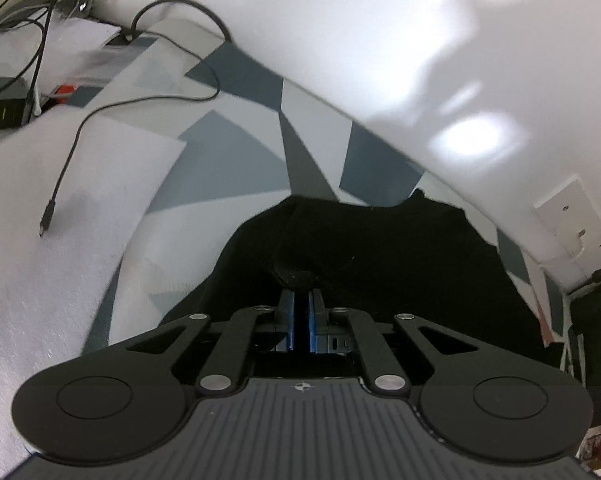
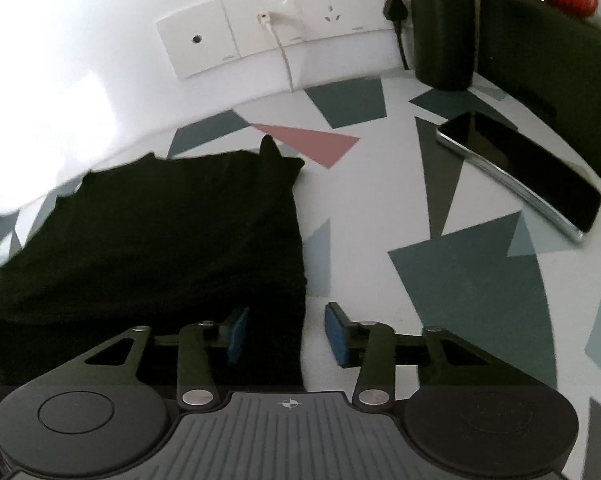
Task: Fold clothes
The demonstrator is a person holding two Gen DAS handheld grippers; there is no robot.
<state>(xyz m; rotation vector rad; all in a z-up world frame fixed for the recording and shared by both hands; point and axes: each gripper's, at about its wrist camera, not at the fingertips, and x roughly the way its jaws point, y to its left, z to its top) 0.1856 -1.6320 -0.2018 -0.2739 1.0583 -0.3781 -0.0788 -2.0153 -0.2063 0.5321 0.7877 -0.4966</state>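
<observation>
Left gripper [image 1: 301,300]: blue-padded fingers clenched on a bunched fold of the black fabric garment [image 1: 380,264]. Right gripper [image 2: 286,322]: spread wide, grasping nothing, straddling the garment's right edge. Garment lies flat on the table with grey, teal and pink geometric patches [image 2: 380,208], near the wall. Beyond: dark-screened smartphone [image 2: 520,168] at right; loose black cable [image 1: 76,136] at left; white wall socket panel [image 2: 276,28].

black garment [image 2: 152,232] | folded roughly rectangular, flat on patterned surface | one bunched fold raised at near edge
</observation>
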